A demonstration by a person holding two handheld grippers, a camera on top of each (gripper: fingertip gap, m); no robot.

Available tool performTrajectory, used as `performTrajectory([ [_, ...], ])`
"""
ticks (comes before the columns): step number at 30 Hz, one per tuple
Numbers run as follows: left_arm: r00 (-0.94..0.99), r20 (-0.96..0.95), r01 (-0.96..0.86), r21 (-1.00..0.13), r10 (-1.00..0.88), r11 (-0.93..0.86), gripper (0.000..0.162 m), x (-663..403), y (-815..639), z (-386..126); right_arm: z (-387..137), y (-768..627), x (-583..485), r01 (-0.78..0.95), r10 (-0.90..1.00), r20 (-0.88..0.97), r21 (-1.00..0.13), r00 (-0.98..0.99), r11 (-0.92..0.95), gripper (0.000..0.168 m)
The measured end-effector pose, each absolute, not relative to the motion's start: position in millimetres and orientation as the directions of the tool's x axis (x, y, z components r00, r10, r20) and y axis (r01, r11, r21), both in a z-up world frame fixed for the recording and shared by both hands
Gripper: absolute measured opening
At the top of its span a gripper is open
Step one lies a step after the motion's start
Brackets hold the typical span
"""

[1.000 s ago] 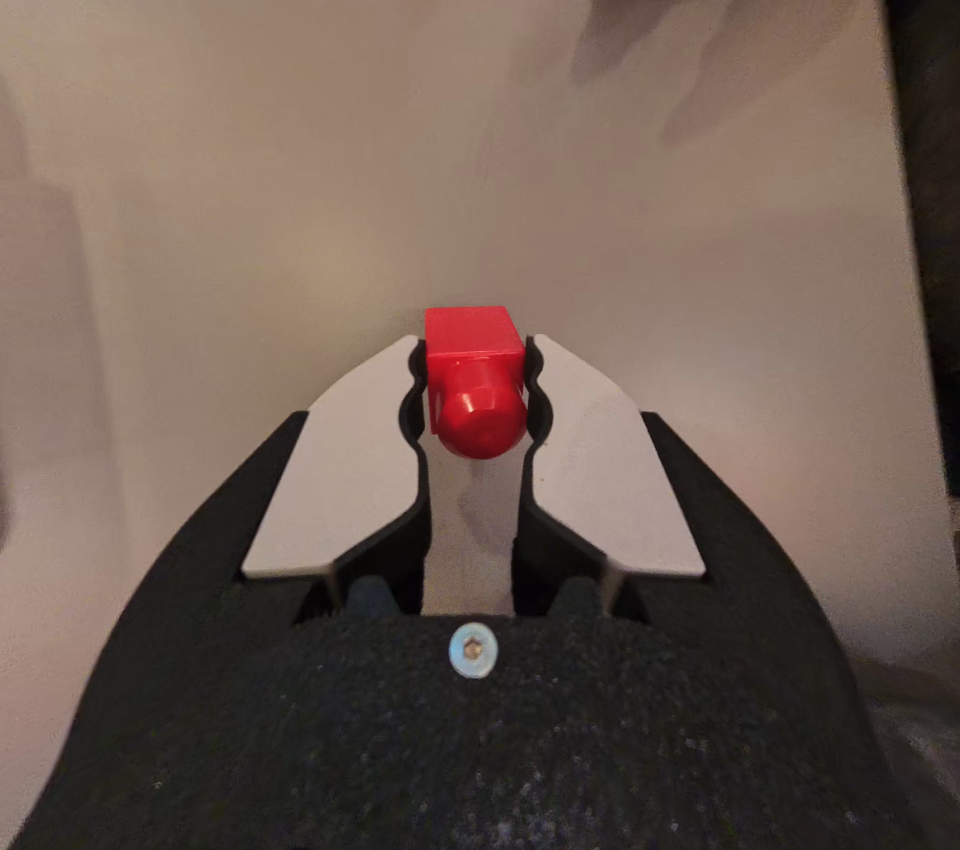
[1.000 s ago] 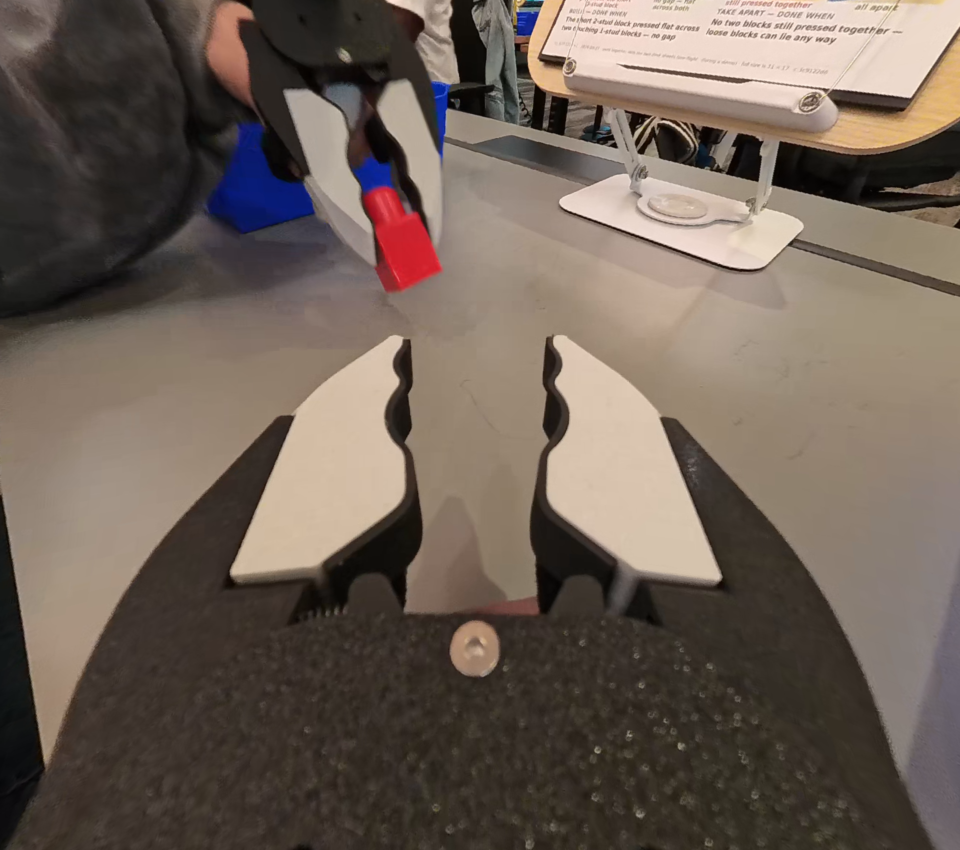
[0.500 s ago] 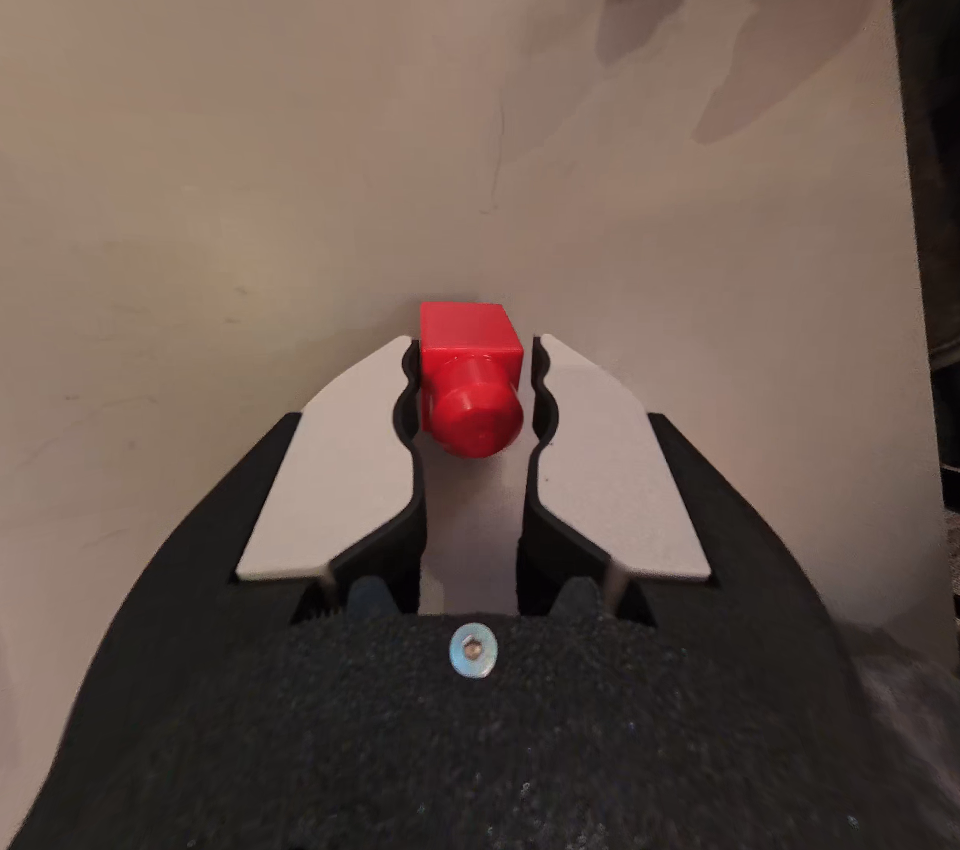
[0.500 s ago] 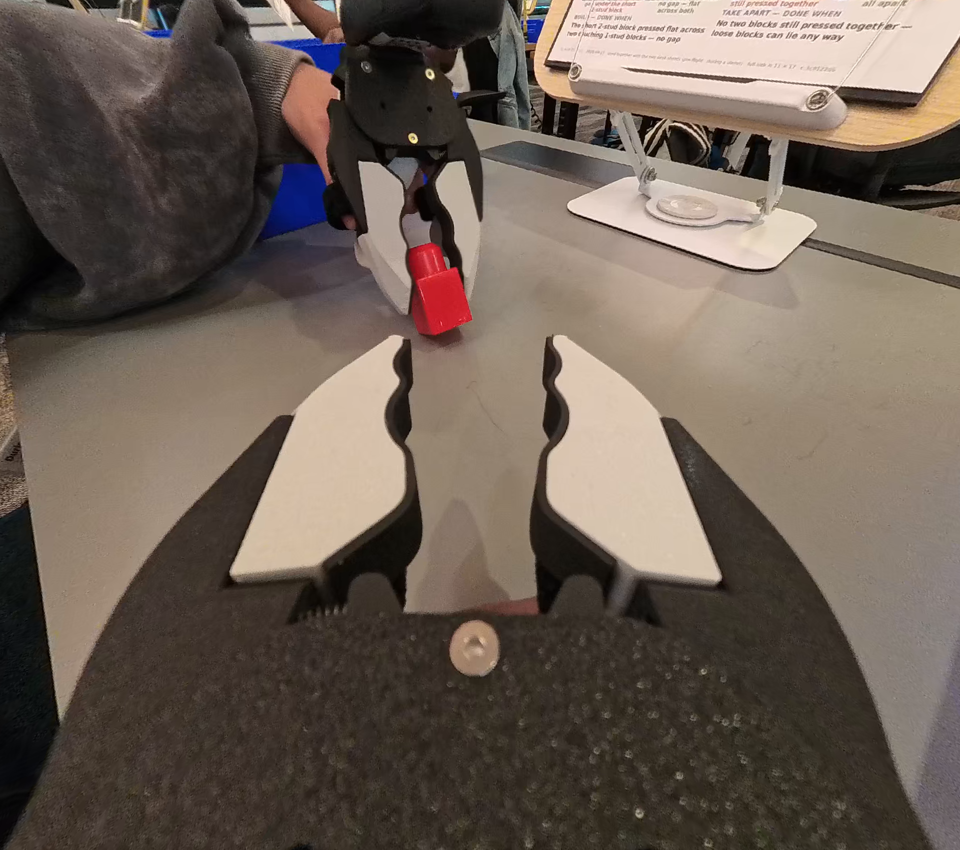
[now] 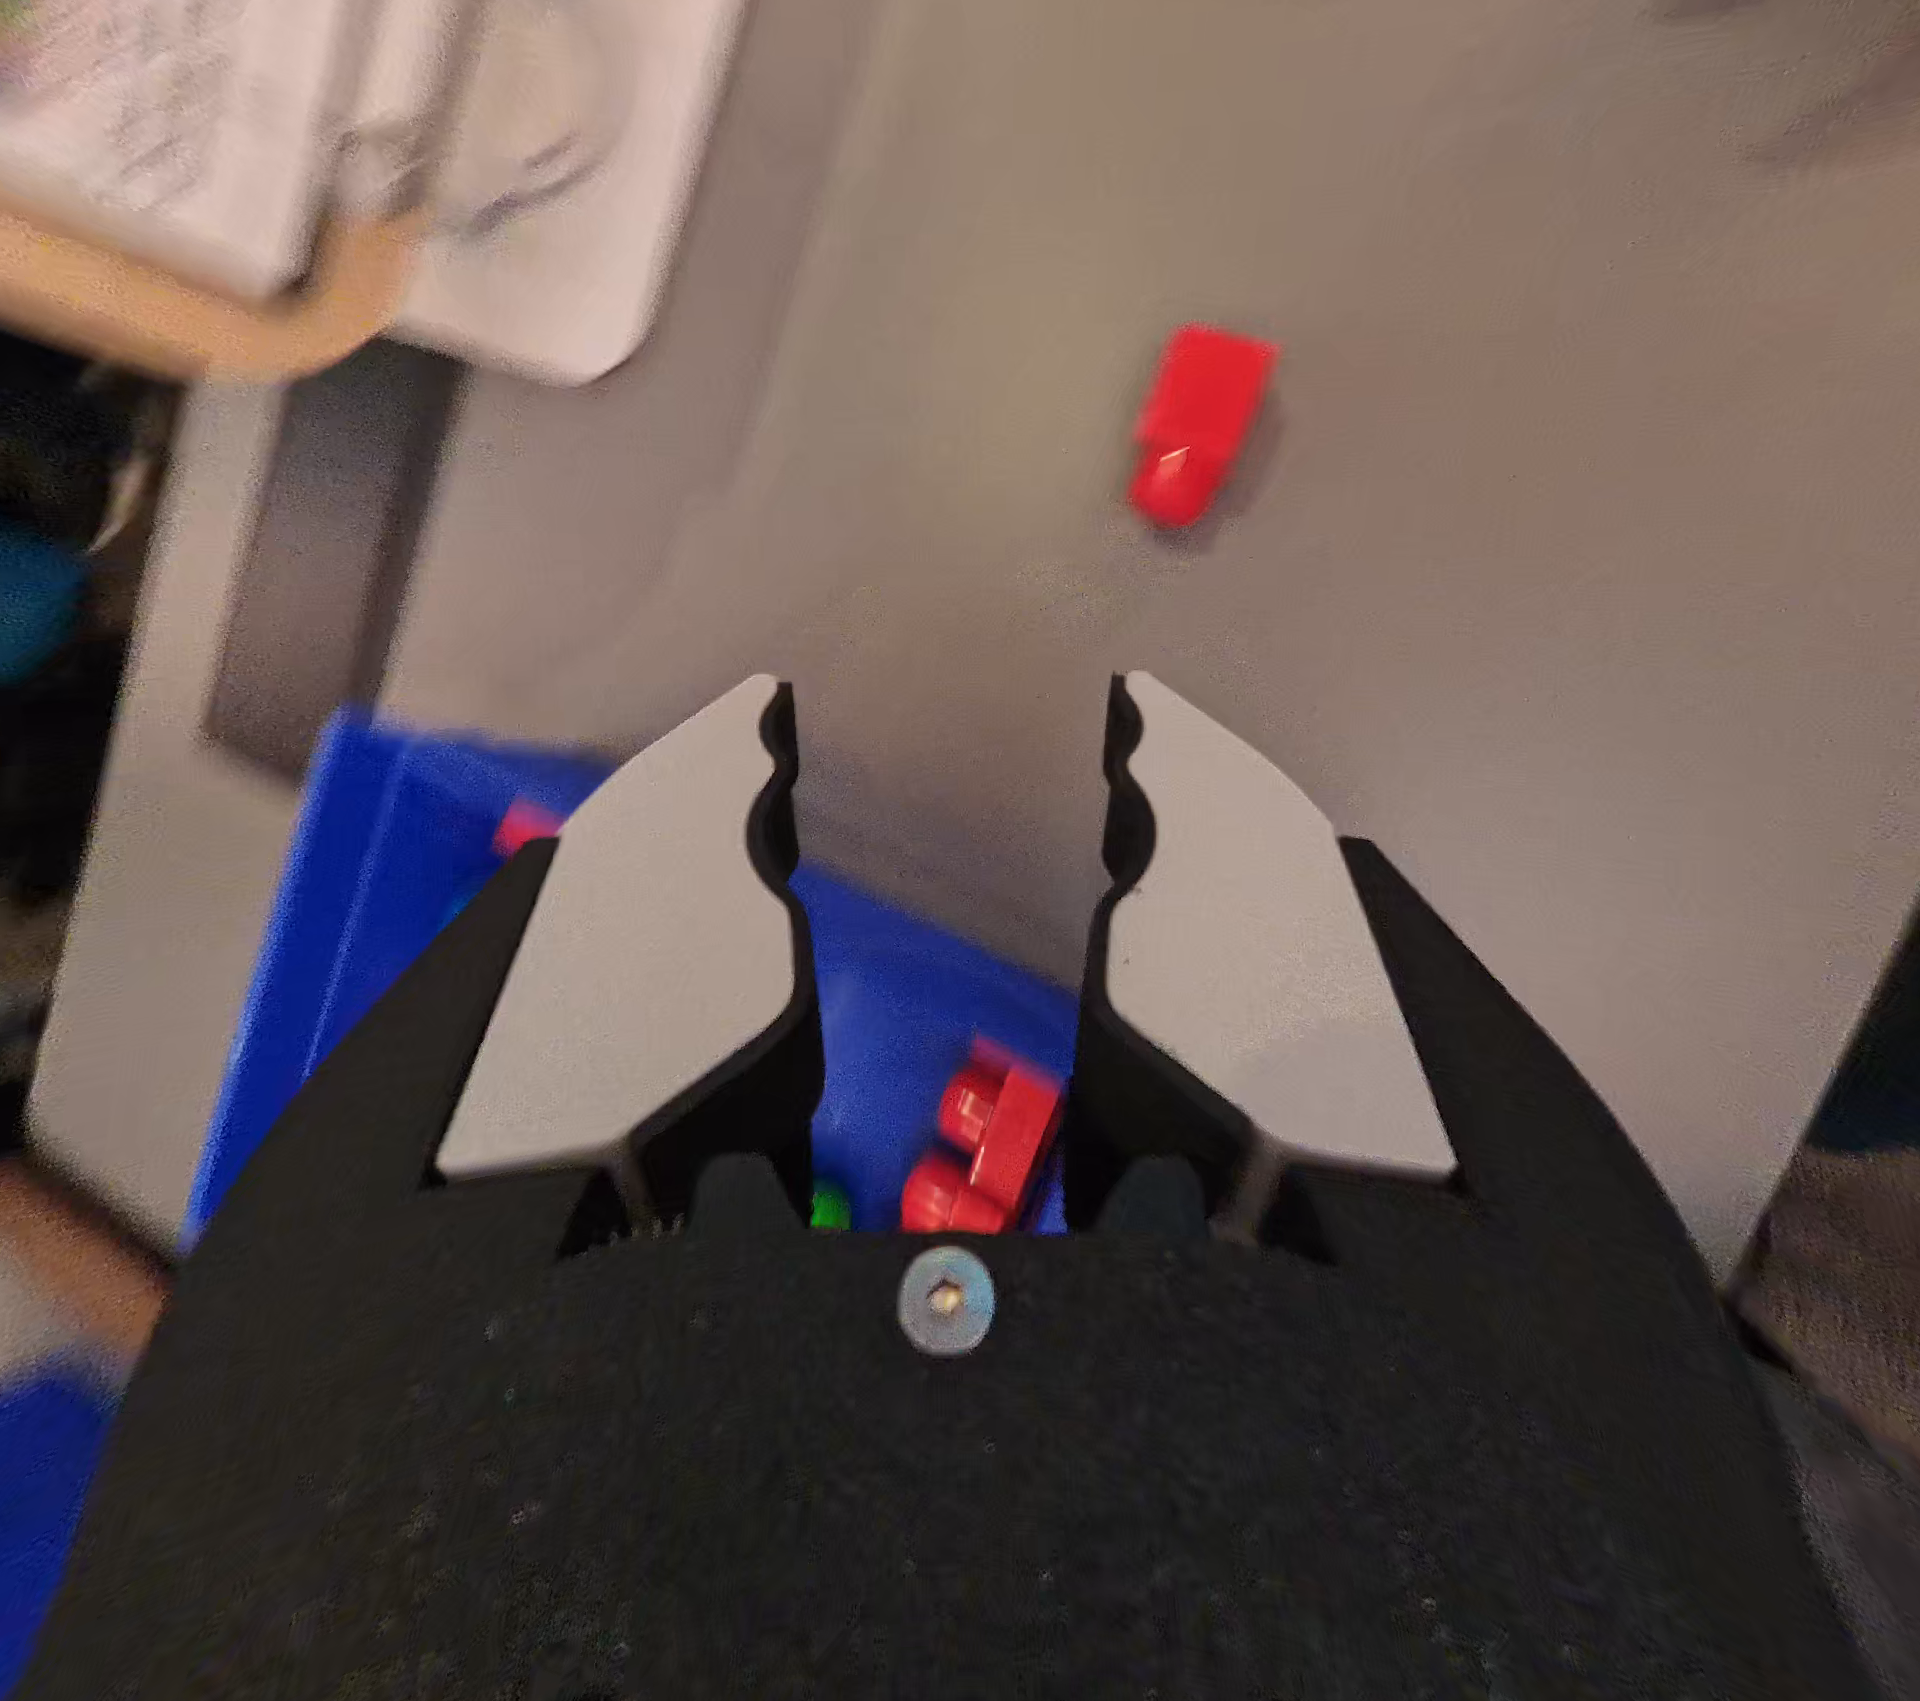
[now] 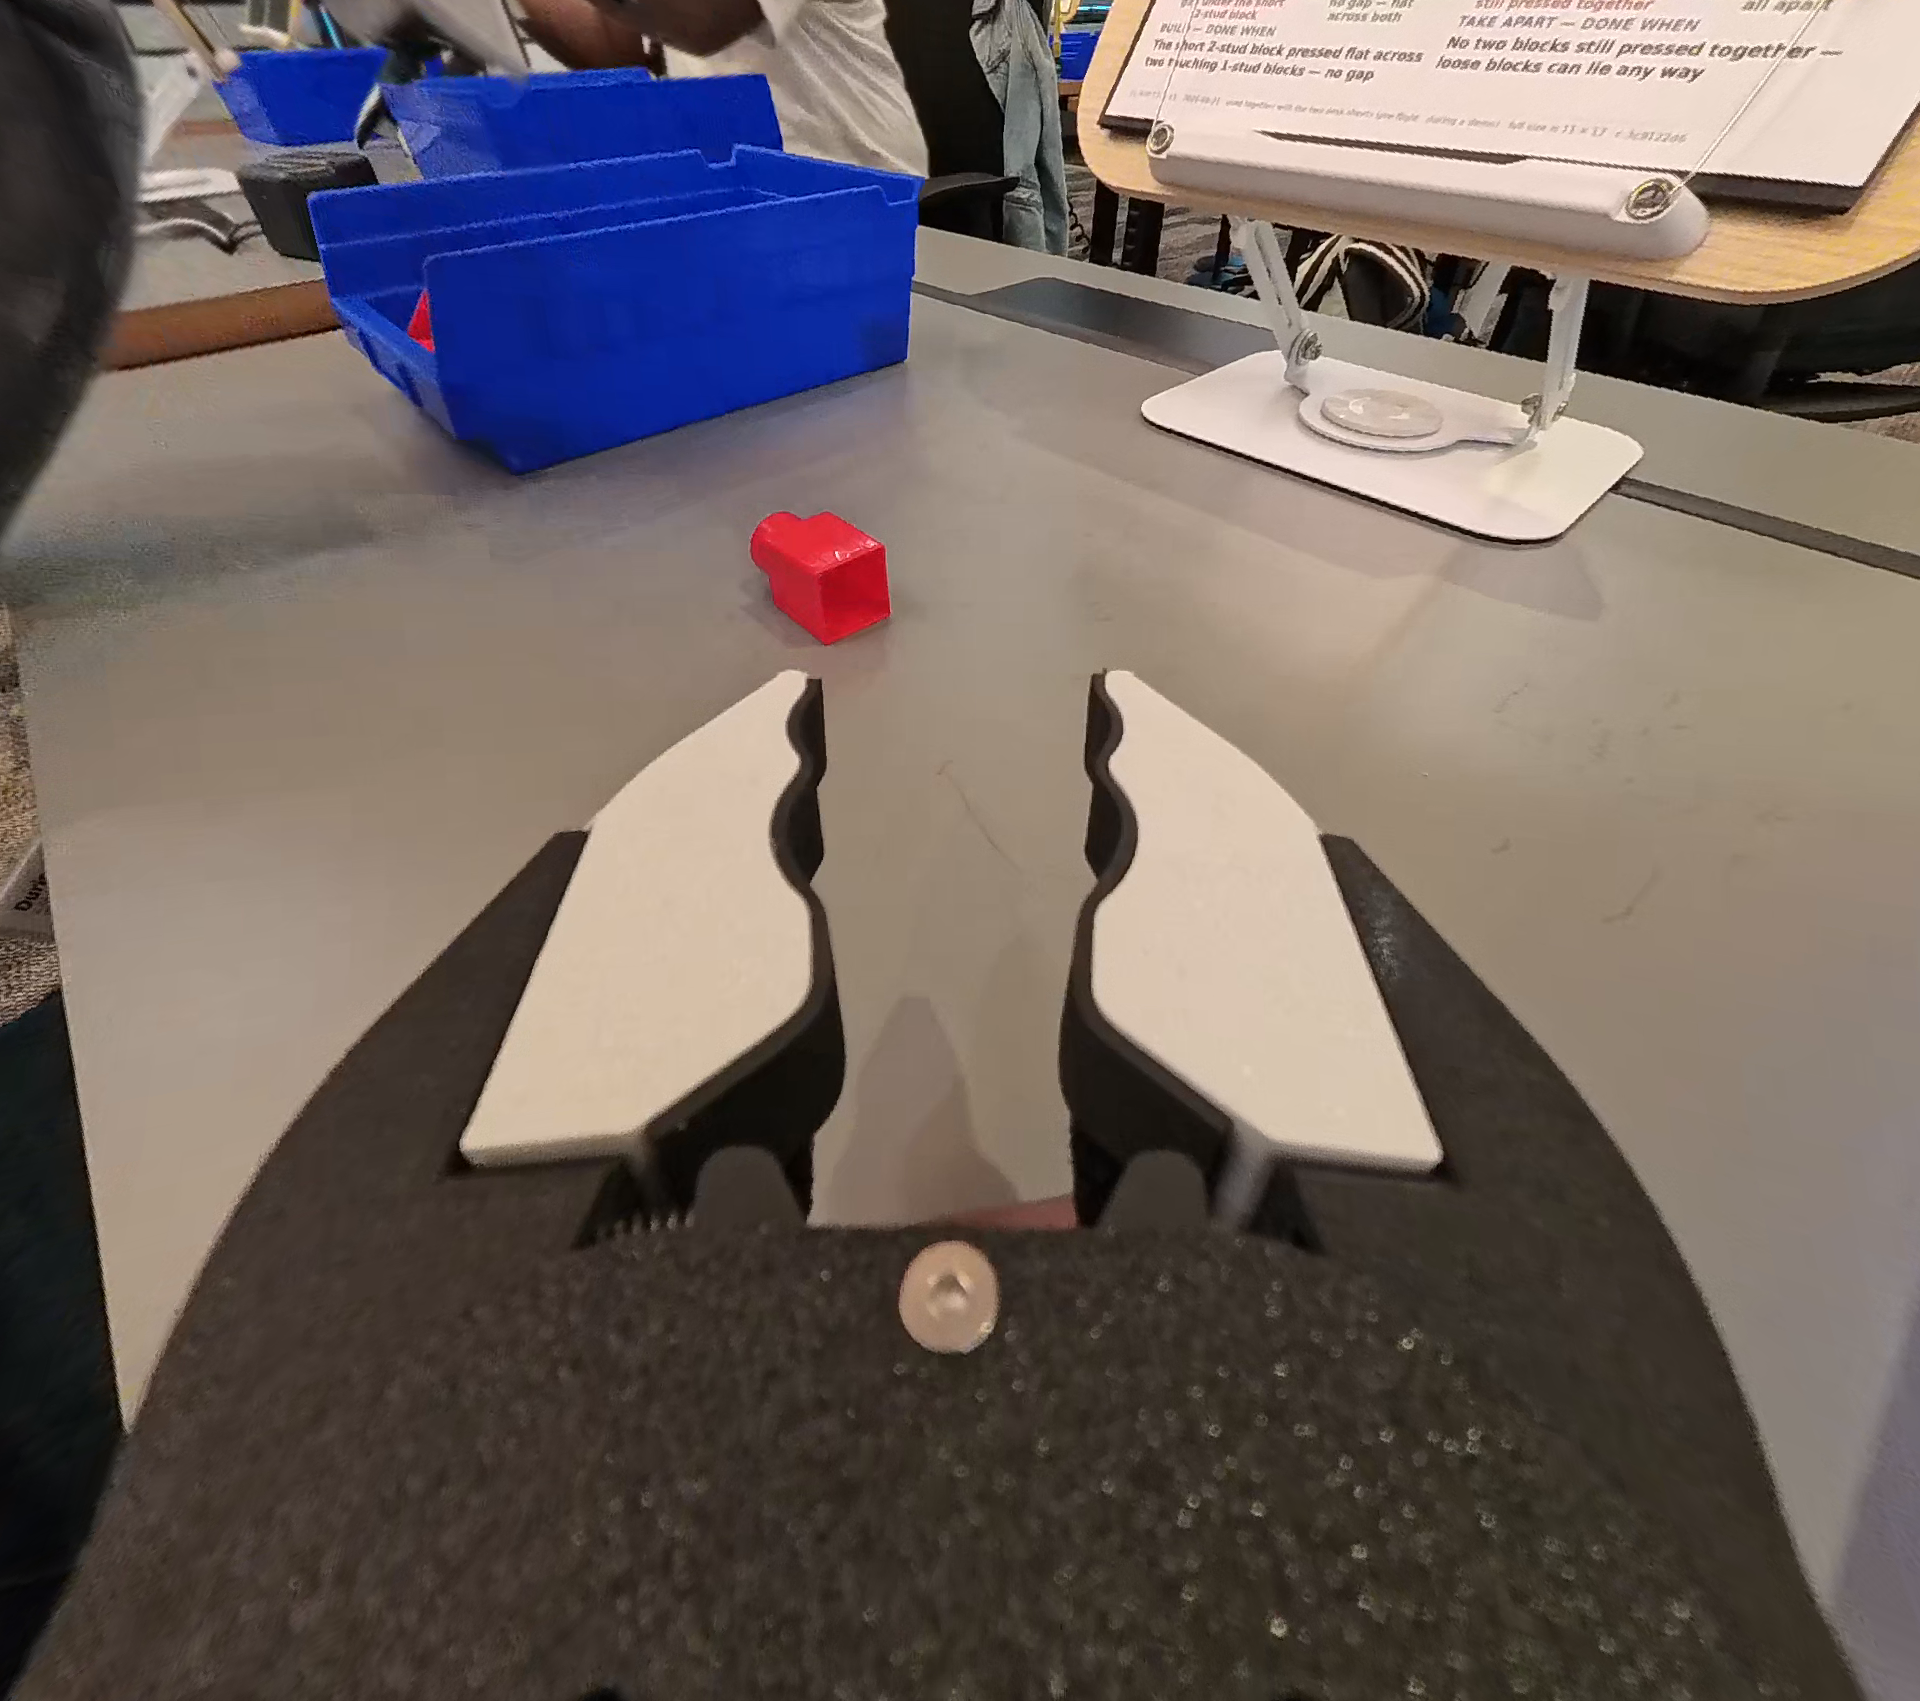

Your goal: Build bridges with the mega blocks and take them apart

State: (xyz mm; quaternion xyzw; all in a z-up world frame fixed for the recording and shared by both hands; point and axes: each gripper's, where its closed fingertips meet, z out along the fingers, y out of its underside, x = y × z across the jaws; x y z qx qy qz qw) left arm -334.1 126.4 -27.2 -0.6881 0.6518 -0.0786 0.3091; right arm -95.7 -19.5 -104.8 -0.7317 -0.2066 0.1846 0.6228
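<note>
The red one-stud block lay on its side on the grey table, free of both grippers, near the blue bin. Above that bin hovered the left gripper, jaws apart and empty. The right gripper waited just short of the block, also spread and empty.

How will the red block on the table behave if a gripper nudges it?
The red block lies on its side on a flat face, so it would likely slide rather than roll. It looks like hollow, glossy plastic, so probably light, stiff and a bit slippery on the smooth table.
</note>
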Motion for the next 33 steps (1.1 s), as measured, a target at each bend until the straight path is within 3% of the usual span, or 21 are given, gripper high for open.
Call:
performTrajectory([
  [3,0.429,-0.341,-0.796,-0.58,-0.836,-0.172,0.06,-409.5,171.4,-6.0,-105.9,-19.2,-96.4,0.078,0.534,-0.011,-0.986,0.846,-0.145,0.048],
  [5,0.501,-0.348,-0.775,-0.587,-0.793,-0.233,0.064,-439.6,190.0,-14.8,-106.2,-19.0,-96.5,0.08,0.533,-0.01,-0.986,0.846,-0.147,0.048],
  [10,0.415,-0.407,-0.868,-0.446,-0.814,-0.219,0.065,-461.8,226.5,-83.7,-105.3,-19.3,-95.9,0.074,0.532,-0.012,-0.987,0.847,-0.141,0.048],
  [13,0.358,-0.416,-0.89,-0.424,-0.836,-0.17,0.065,-456.9,258.9,-112.9,-105.1,-19.5,-95.9,0.072,0.534,-0.015,-0.987,0.846,-0.141,0.047],
  [18,0.231,-0.4,-0.895,-0.445,-0.887,-0.033,0.06,-428.4,291.8,-130.4,-106.3,-18.5,-95.8,0.068,0.536,-0.026,-0.986,0.844,-0.155,0.047],
  [21,0.094,-0.406,-0.928,-0.367,-0.909,0.068,0.056,-413.8,297.9,-143.3,-106.5,-18.1,-95.5,0.06,0.538,-0.037,-0.985,0.842,-0.161,0.047],
  [28,-0.006,-0.406,-0.964,-0.242,-0.914,0.114,0.064,-404.5,325.7,-167.7,-107.5,-16.3,-93.6,0.039,0.536,-0.065,-0.983,0.842,-0.18,0.046],
  [33,-0.016,-0.418,-0.955,-0.262,-0.908,0.138,0.059,-399.9,331.6,-178.8,-107.9,-15.6,-93.1,0.031,0.536,-0.076,-0.982,0.841,-0.188,0.045],
])
